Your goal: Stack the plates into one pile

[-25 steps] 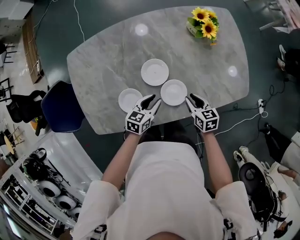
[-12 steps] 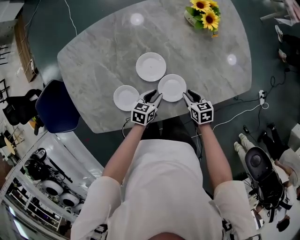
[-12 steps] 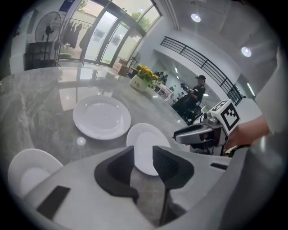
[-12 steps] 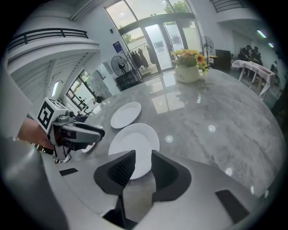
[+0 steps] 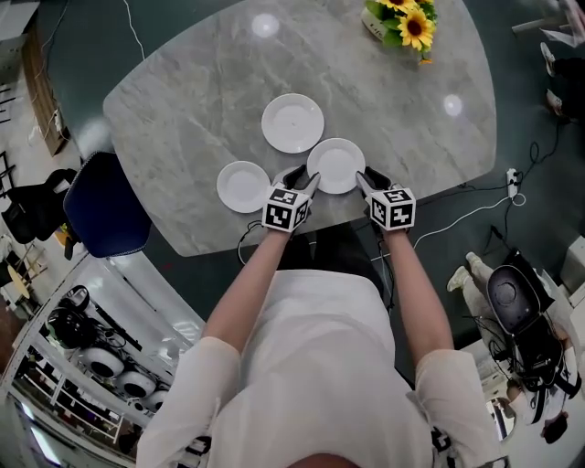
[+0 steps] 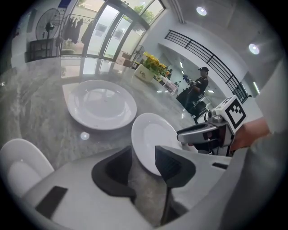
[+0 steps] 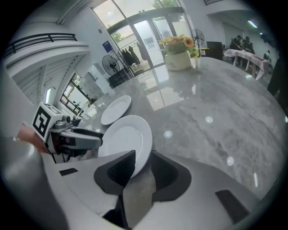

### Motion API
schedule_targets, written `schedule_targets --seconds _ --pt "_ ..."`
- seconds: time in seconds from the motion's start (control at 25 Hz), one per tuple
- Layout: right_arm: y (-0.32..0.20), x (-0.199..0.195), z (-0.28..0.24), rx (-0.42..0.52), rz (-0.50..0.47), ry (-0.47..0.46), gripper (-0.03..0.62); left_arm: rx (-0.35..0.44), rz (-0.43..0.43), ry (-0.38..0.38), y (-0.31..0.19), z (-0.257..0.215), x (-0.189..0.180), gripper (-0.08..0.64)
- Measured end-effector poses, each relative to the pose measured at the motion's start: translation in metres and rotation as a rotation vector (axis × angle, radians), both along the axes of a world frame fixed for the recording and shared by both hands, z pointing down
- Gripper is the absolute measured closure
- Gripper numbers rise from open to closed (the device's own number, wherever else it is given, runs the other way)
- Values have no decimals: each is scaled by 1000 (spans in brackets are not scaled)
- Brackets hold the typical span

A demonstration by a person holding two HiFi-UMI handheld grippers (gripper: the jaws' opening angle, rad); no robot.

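Three white plates lie apart on the grey marble table (image 5: 192, 101): a large plate (image 5: 292, 122) (image 6: 101, 105) (image 7: 116, 109), a middle plate (image 5: 336, 165) (image 6: 155, 141) (image 7: 123, 141) near the front edge, and a small plate (image 5: 244, 186) (image 6: 22, 164) to its left. My left gripper (image 5: 304, 178) (image 6: 144, 155) is at the middle plate's near-left rim, its jaws opening, with the rim between them and a gap showing. My right gripper (image 5: 367, 178) (image 7: 141, 164) stands open at the near-right rim, which runs between its pads.
A pot of sunflowers (image 5: 402, 23) (image 7: 180, 54) stands at the table's far right. The table's front edge (image 5: 302, 228) runs just under both hands. A blue chair (image 5: 105, 206) sits at the left, and cables (image 5: 475, 215) trail on the floor at the right.
Both grippers have come down and forward from the table's front edge to the middle plate, one on each side of its near rim.
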State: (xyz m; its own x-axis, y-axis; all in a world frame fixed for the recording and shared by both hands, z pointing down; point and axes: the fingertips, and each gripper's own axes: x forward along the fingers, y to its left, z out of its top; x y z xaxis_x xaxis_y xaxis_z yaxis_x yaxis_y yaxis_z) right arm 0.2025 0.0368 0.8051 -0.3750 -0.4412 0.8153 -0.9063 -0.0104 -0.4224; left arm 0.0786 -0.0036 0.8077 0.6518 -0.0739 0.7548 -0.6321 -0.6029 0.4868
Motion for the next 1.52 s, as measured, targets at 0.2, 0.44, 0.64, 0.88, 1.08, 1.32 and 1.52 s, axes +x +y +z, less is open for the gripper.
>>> schedule_targets --seconds 0.2,0.44,0.64,0.88,1.08,1.32,1.52 --pt "-7 0 0 19 92 -40 471 23 -25 -15 -1 1 1 413" --pt "-7 3 2 12 160 -40 508 -10 -43 -36 -1 4 0 440" --pt "-6 2 -3 -4 168 -36 508 -20 -39 -41 -1 -2 -1 442" --pt "-5 -4 -13 3 152 -45 506 -13 -71 -23 -6 -14 -5 442" --pt "-18 -9 -26 23 136 -53 508 9 -109 -9 -19 -28 -10 442" --pt "-48 -26 -33 35 73 -57 507 23 -169 -4 -43 -37 -28 442" --pt "-79 -41 -37 53 26 -55 506 28 -216 -12 -65 -38 -46 442"
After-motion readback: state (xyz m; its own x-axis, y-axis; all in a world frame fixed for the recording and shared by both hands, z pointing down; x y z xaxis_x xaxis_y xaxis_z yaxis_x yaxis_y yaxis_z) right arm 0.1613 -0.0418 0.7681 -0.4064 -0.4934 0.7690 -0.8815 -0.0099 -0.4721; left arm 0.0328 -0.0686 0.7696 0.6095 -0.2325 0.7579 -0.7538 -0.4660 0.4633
